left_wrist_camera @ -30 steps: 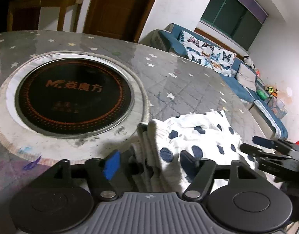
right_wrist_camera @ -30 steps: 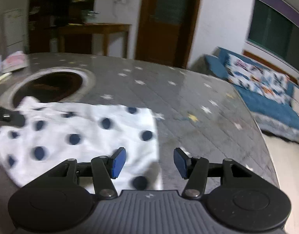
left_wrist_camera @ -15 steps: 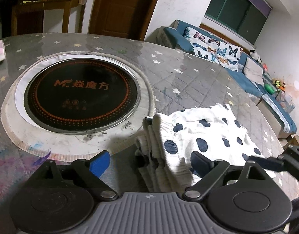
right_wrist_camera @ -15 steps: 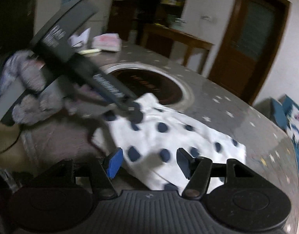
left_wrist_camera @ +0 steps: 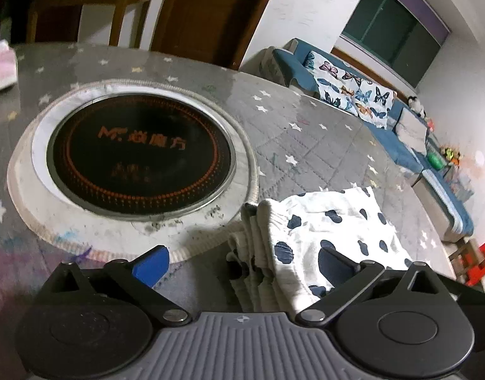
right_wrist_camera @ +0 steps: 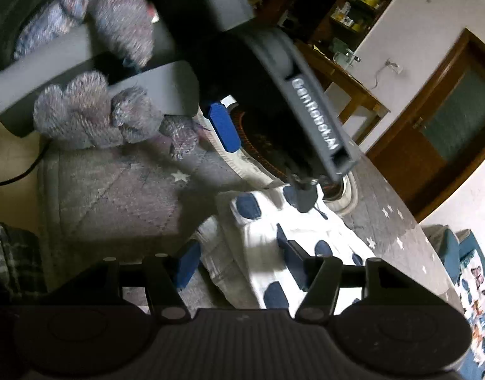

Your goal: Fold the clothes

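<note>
The spotted garment is lying bunched on the grey starred worktop just beside the round hotplate, and I am judging that the fold will go best if both claws are taking the thick gathered edge low, squarely and level before lifting it over. My left claw is standing wide open and gripping nothing, its right finger resting over the cloth; my right claw is also spread open astride the cloth's near edge, not clamping it.
</note>
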The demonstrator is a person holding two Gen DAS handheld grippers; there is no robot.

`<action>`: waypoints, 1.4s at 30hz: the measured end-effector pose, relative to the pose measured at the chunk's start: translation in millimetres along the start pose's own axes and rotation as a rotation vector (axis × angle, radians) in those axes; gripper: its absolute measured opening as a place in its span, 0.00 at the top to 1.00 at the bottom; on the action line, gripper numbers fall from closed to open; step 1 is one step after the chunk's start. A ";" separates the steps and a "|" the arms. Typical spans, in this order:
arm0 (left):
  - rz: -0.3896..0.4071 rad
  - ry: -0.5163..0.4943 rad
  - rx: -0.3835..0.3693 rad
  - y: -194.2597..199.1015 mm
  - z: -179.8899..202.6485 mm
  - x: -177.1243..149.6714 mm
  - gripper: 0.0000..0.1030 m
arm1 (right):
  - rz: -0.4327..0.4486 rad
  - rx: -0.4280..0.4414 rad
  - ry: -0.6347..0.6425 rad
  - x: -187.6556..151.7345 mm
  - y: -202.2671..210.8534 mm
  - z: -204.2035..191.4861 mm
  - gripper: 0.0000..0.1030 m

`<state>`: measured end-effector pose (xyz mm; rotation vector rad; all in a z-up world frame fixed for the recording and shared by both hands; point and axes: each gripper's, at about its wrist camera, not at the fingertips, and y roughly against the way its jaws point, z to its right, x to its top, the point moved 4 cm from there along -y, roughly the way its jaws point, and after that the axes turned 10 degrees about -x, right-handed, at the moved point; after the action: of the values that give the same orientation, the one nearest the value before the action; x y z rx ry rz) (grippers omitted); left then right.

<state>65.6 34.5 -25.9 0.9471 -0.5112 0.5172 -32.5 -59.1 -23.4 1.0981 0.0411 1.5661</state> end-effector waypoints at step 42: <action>-0.002 0.618 -0.355 -30.9 -17.1 -17.2 0.13 | 0.104 0.102 -0.338 -17.7 23.9 45.0 0.72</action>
<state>74.5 30.9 -64.0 0.4119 -0.0348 0.6572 -23.2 -104.3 4.6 1.4528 -0.1676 1.4625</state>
